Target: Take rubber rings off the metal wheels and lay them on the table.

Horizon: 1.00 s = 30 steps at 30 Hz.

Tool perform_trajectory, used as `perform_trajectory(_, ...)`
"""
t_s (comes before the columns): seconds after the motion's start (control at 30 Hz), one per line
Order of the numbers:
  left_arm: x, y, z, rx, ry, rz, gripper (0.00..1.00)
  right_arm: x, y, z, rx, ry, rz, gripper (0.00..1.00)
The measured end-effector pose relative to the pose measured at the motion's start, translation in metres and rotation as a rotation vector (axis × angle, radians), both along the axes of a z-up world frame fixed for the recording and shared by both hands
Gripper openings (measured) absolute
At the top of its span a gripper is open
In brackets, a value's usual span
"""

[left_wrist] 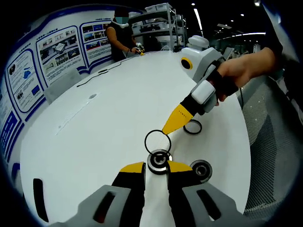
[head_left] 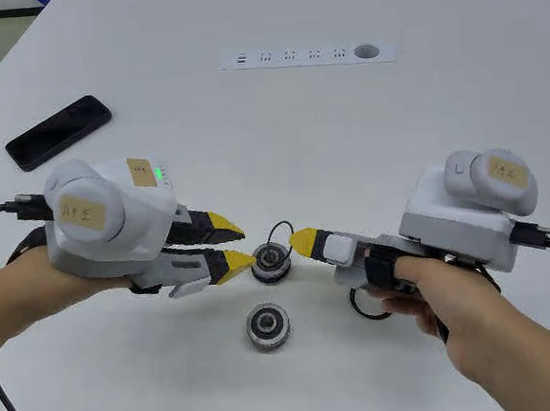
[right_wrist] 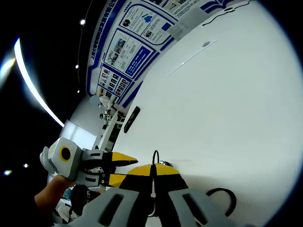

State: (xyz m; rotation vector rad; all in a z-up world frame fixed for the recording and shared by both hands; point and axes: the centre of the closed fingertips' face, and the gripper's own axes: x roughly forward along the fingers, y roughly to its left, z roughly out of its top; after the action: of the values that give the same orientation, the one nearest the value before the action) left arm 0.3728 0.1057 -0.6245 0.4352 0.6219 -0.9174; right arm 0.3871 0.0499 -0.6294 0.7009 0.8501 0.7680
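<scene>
left tongs point(head_left: 240, 246) stand narrowly open, their yellow tips flanking a metal wheel point(head_left: 271, 261) on the white surface point(head_left: 346, 133). right tongs point(head_left: 305, 242), at 3 o'clock of that wheel, are closed, pinching a thin rubber ring point(left_wrist: 145, 141) that stands up off the wheel. a second wheel point(head_left: 267, 325) lies at 6 o'clock of the first. a loose ring point(head_left: 356, 309) lies at 4 o'clock, a phone point(head_left: 58, 132) far out at 10.

Observed left gripper point(head_left: 243, 246) at left of frame with jaws parted, right gripper point(head_left: 298, 242) at right with jaws pinched together on rubber ring point(head_left: 277, 224), both level, tips facing each other.
</scene>
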Motion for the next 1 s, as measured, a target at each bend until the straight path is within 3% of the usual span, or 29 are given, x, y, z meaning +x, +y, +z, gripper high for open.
perform_trajectory(0.33,0.001,-0.005,0.003,-0.013,-0.015,0.003,0.17,-0.002,-0.034,-0.006,-0.015,0.025,-0.067,0.02)
perform_trajectory(0.63,-0.006,-0.005,0.001,0.001,-0.007,0.002,0.17,-0.020,-0.058,-0.016,-0.038,0.054,-0.090,0.02)
perform_trajectory(1.0,-0.007,-0.001,0.004,-0.023,-0.012,0.046,0.17,-0.035,-0.081,-0.028,-0.057,0.108,-0.131,0.02)
